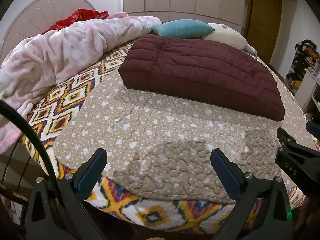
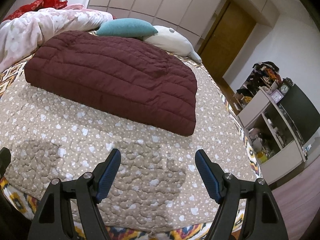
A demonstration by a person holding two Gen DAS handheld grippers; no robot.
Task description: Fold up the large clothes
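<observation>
Currently: maroon quilted jacket [image 2: 112,76], folded slab, upper centre of both views, lying on beige quilt [image 2: 80,132]. Left gripper [image 1: 159,168] and right gripper [image 2: 158,168]: jaws open, empty, hovering nearer the bed's edge. Risk: puffy layers springing apart; slippery shell sliding if pinched shallowly.

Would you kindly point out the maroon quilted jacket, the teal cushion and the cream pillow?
maroon quilted jacket [image 2: 112,76], right wrist view, middle of its folded top.
teal cushion [image 1: 183,28], left wrist view, centre of its face.
cream pillow [image 2: 170,40], right wrist view, its upper side.
</observation>
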